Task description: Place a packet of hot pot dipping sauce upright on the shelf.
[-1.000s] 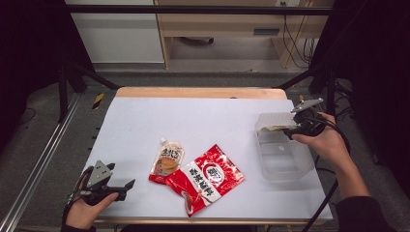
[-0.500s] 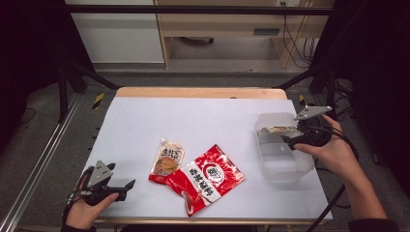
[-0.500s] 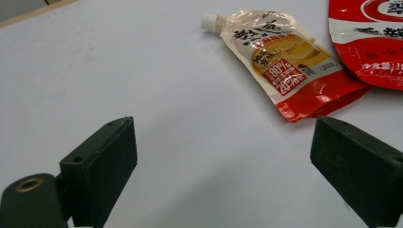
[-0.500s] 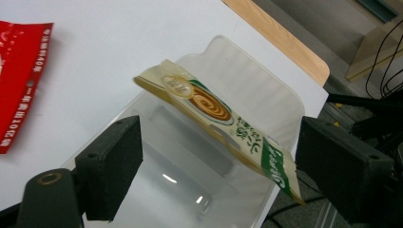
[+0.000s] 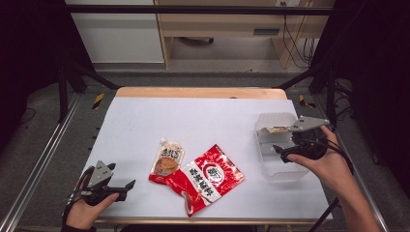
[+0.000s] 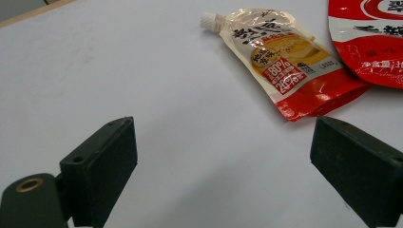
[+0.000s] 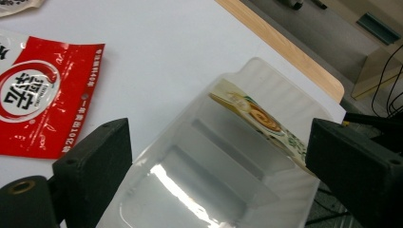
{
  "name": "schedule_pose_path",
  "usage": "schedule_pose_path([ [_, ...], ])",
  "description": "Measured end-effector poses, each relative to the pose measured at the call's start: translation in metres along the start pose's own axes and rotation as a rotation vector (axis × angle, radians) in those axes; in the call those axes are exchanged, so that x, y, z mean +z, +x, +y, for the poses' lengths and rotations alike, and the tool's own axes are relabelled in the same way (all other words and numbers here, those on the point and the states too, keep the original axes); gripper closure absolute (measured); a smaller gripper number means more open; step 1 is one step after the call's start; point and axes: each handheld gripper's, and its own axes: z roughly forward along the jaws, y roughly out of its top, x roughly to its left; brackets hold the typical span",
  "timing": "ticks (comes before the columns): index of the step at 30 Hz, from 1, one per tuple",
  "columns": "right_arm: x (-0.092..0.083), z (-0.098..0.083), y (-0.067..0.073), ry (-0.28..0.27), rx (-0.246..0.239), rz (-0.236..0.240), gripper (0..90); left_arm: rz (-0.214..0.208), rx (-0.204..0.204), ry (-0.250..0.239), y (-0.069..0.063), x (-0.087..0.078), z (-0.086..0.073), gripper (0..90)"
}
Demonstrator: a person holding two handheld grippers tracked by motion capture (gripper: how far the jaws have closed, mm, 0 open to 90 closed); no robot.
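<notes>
two packets left on desk (image 5: pixel 145 125): spout pouch (image 5: pixel 167 161) and red bag (image 5: pixel 209 178), mid-desk, overlapping. one small packet (image 5: pixel 276 129) in clear tray (image 5: pixel 278 171) at far end. right tongs (image 5: pixel 279 150) over tray, wide apart, empty; jaws just opened, drawn back toward near end. next: swing to red bag, pinch edge. left tongs (image 5: pixel 123 186) wide apart, empty, unmoved.

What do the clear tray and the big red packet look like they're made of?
The clear tray looks like thin moulded plastic: translucent, ribbed, with bright glare. The red packet looks like glossy plastic or foil film, wrinkled and shiny; which one I can't tell.
</notes>
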Motion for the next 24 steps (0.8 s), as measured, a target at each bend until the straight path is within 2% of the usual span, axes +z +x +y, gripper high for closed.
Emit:
schedule_pose_path([
  [3, 0.0, 0.004, 0.015, -0.022, -0.012, 0.011, 10.2, 0.001, 0.0, 0.0, 0.0, 0.0, 0.0, 8.3],
  [4, 0.0, 0.004, 0.015, -0.022, -0.012, 0.011, 10.2, 0.001, 0.0, 0.0, 0.0, 0.0, 0.0, 8.3],
  [5, 0.002, 0.006, 0.025, -0.031, -0.027, 0.022, 10.9, 0.001, 0.001, -0.001, 0.0, 0.0, 0.0, 8.3],
  [6, 0.002, 0.006, 0.025, -0.031, -0.027, 0.022, 10.9, 0.001, 0.001, -0.001, 0.0, 0.0, 0.0, 8.3],
  [9, 0.005, 0.009, 0.038, -0.04, -0.043, 0.042, 12.0, 0.0, 0.002, 0.0, 0.0, 0.0, 0.0, 8.3],
  [11, 0.01, 0.013, 0.052, -0.051, -0.062, 0.06, 12.6, 0.002, 0.003, 0.0, 0.0, 0.0, 0.0, 8.3],
  [14, 0.014, 0.015, 0.059, -0.06, -0.067, 0.07, 13.1, 0.002, 0.003, 0.0, 0.0, 0.0, 0.0, 8.3],
  [15, 0.018, 0.017, 0.067, -0.066, -0.064, 0.081, 13.5, 0.001, 0.003, 0.001, 0.0, 0.0, 0.0, 8.3],
  [18, 0.023, 0.019, 0.075, -0.067, -0.073, 0.089, 13.7, 0.001, 0.004, 0.0, -0.001, 0.0, 0.0, 8.3],
  [19, 0.029, 0.021, 0.083, -0.075, -0.076, 0.106, 14.6, 0.0, 0.004, 0.001, -0.001, 0.0, 0.0, 8.3],
  [20, 0.029, 0.021, 0.083, -0.075, -0.076, 0.106, 14.6, 0.0, 0.004, 0.001, -0.001, 0.0, 0.0, 8.3],
  [22, 0.035, 0.021, 0.09, -0.078, -0.07, 0.115, 15.5, 0.0, 0.004, 0.001, -0.001, 0.0, 0.0, 8.3],
  [23, 0.042, 0.022, 0.098, -0.079, -0.074, 0.126, 16.6, 0.0, 0.005, 0.001, -0.001, 0.0, 0.0, 8.3],
  [24, 0.042, 0.022, 0.098, -0.079, -0.074, 0.126, 16.6, 0.0, 0.005, 0.001, -0.001, 0.0, 0.0, 8.3],
])
